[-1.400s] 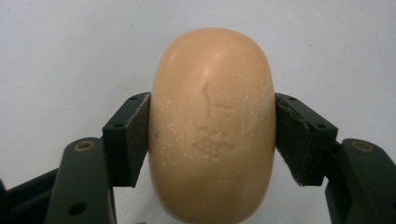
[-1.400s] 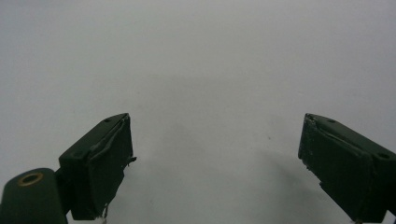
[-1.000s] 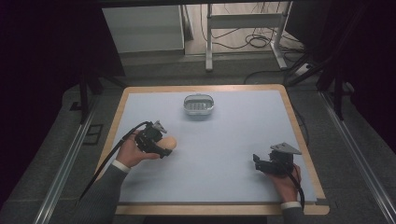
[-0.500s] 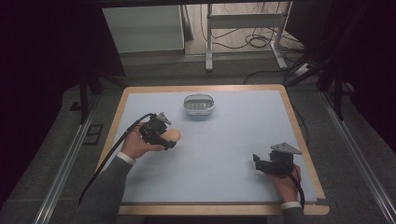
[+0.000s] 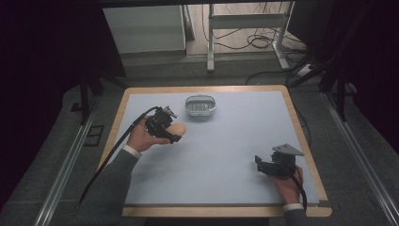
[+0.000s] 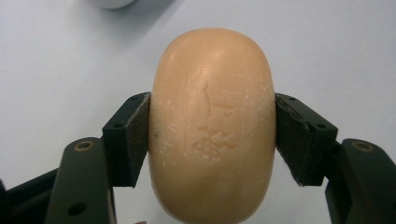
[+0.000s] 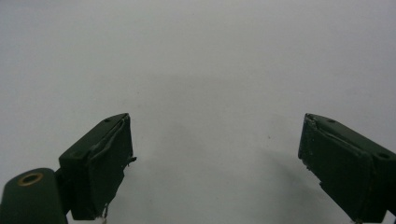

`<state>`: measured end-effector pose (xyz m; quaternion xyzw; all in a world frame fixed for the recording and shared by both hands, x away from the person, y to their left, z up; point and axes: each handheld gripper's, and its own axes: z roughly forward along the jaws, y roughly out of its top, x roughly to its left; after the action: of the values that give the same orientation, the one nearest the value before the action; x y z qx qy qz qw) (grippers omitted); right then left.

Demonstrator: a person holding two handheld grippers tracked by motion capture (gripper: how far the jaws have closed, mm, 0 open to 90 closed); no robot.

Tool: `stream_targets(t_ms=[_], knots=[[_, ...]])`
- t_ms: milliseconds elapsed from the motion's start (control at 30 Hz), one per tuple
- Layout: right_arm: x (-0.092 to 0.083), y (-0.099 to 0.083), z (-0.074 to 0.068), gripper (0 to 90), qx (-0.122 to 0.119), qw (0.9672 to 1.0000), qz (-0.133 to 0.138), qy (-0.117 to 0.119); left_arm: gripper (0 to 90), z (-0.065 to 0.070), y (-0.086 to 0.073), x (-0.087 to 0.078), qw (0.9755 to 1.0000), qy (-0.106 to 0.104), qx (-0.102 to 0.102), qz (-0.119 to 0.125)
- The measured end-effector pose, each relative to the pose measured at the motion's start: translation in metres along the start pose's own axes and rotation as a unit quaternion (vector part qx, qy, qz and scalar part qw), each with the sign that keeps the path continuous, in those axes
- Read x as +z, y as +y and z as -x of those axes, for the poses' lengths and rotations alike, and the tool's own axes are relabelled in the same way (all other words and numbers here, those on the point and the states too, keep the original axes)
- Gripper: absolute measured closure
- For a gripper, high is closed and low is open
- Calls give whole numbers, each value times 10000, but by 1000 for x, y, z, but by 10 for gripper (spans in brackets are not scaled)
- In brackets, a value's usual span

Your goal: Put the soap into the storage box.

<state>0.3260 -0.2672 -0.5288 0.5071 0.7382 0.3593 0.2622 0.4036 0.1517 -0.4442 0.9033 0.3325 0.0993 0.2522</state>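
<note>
Pale blue counter (image 5: 226, 155), dark room around it. Left tool (image 5: 162, 126) clamps the soap bar (image 6: 212, 123) by its sides, lifted near the soap dish (image 5: 200, 105), likely its destination. Right tool (image 5: 275, 162) rests wide apart, unneeded.

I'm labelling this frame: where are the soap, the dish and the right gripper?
soap (image 6: 212, 126), left gripper view, its stamped face.
dish (image 5: 200, 105), high view, its rim.
right gripper (image 5: 259, 162), high view, between its jaw tips.
</note>
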Motion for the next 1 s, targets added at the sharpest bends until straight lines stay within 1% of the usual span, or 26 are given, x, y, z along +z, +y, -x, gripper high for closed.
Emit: stream_targets(t_ms=[33,100,400,467,567,733,1000], knots=[[0,0,0,100,0,10000,-2,0,329,-1,1,1,10000,-10,-22,15],[0,0,0,100,-4,10000,-3,-7,329,-3,5,1,10000,22,13,-16],[0,0,0,100,-4,10000,-3,-6,329,-13,18,5,10000,41,0,6],[0,0,0,100,-13,10000,-3,-9,329,-15,20,7,10000,29,-20,-10],[0,0,0,101,3,10000,-12,8,329,-16,23,9,10000,36,12,-26],[0,0,0,101,-3,10000,-13,2,329,-18,29,11,10000,31,4,-9],[0,0,0,101,-14,10000,-13,-4,329,-22,40,12,10000,55,76,-31]])
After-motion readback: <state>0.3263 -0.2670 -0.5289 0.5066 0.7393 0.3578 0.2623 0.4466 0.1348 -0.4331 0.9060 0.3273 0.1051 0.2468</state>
